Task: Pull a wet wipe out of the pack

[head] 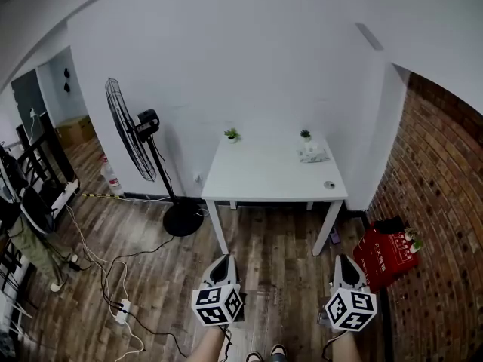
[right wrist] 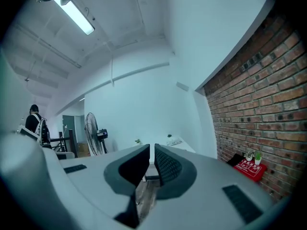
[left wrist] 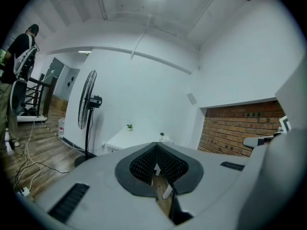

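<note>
Far ahead, at the right rear of the white rectangular table [head: 264, 183], sits the pale crumpled wet-wipe pack [head: 312, 153]. We judge our right gripper [head: 345, 266] nearer, barely parted, empty; left gripper [head: 221, 264] closed, empty.

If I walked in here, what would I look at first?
Probably the white table in the middle, with a wipe pack at its back right. A tall black fan stands left of it, and a brick wall with a red box at its foot runs down the right.
</note>
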